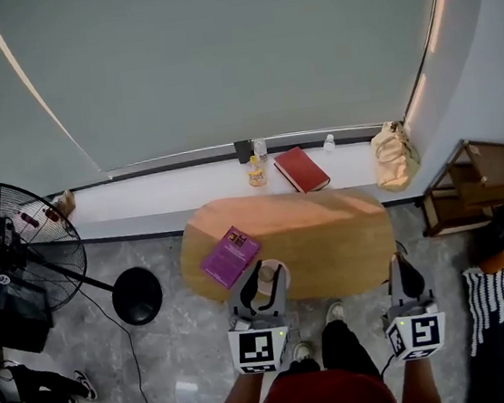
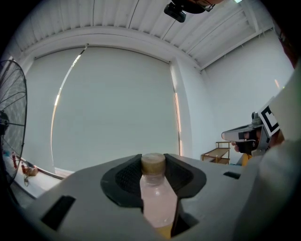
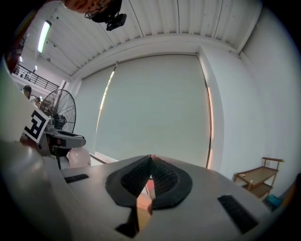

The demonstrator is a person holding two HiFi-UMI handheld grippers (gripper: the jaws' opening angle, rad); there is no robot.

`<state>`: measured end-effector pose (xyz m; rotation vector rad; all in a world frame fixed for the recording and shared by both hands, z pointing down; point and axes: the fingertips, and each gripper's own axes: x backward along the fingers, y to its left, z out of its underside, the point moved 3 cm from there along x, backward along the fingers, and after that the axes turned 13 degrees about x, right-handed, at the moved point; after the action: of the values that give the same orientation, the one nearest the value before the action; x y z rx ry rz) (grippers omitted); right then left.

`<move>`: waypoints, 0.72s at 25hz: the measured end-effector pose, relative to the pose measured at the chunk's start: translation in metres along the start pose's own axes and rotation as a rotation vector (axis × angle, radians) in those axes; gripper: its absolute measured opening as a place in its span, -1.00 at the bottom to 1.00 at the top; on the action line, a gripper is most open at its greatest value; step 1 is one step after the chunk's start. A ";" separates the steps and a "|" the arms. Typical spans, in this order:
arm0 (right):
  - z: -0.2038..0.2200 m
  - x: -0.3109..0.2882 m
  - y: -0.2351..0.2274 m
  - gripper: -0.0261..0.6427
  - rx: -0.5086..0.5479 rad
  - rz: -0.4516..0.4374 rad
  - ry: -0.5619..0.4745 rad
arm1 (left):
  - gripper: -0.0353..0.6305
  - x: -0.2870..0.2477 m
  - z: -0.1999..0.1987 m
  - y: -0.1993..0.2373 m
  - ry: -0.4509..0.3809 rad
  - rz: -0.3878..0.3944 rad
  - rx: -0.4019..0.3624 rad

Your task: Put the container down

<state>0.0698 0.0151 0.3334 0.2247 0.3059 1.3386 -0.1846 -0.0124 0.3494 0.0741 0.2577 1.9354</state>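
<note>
The container is a small clear bottle (image 2: 157, 197) of pale pink liquid with a tan cap. My left gripper (image 2: 153, 162) is shut on it, the black pads pressing on both sides of its neck and shoulder. In the head view the bottle (image 1: 265, 281) stands upright in the left gripper (image 1: 257, 288) over the near edge of the oval wooden table (image 1: 338, 236). My right gripper (image 1: 404, 279) hangs off the table's near right edge. Its jaws (image 3: 150, 161) are shut with nothing between them.
A purple book (image 1: 229, 255) lies on the table's left part. On the window sill behind are a red book (image 1: 301, 169), a yellow bottle (image 1: 256, 172) and a paper bag (image 1: 394, 156). A standing fan (image 1: 19, 235) is at the left, a wooden rack (image 1: 477, 179) at the right.
</note>
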 end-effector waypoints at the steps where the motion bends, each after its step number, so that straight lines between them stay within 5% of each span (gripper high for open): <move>1: 0.004 -0.002 -0.002 -0.94 -0.002 0.003 0.005 | -0.45 -0.004 0.002 0.000 0.002 0.004 0.000; 18: 0.096 -0.108 -0.052 -0.94 -0.108 -0.009 0.130 | -0.45 -0.152 0.083 -0.021 0.192 0.089 -0.014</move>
<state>0.1288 -0.1005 0.4163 0.0458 0.3423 1.3590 -0.0943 -0.1337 0.4362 -0.1125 0.3738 2.0349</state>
